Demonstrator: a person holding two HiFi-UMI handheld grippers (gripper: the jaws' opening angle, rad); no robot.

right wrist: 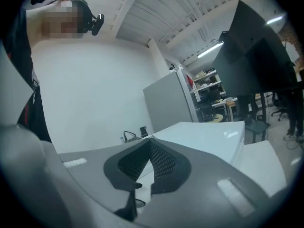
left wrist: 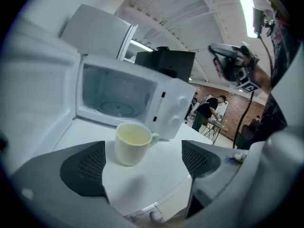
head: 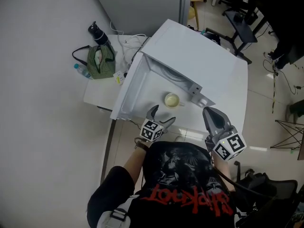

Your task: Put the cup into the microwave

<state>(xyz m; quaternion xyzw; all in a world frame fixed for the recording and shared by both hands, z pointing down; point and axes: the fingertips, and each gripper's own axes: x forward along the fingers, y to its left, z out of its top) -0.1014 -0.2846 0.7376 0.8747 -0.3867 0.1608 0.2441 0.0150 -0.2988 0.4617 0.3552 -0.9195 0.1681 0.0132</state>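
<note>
A cream cup (head: 172,100) stands upright on the white table (head: 97,95), just in front of the white microwave (head: 199,61). The microwave's door (head: 129,91) is swung open. In the left gripper view the cup (left wrist: 132,143) sits ahead of my left gripper (left wrist: 142,163). That gripper's jaws are spread wide and do not touch the cup. The microwave cavity (left wrist: 116,95) with its glass turntable is empty behind it. My left gripper (head: 163,113) is just short of the cup. My right gripper (head: 208,112) is held to the right, shut with nothing between its pads (right wrist: 161,160).
A green bag (head: 99,61), a black bottle (head: 98,33) and a small water bottle (head: 81,71) lie at the table's far left. Office chairs and a desk (head: 240,25) stand beyond the microwave. A person (left wrist: 206,109) works far off in the room.
</note>
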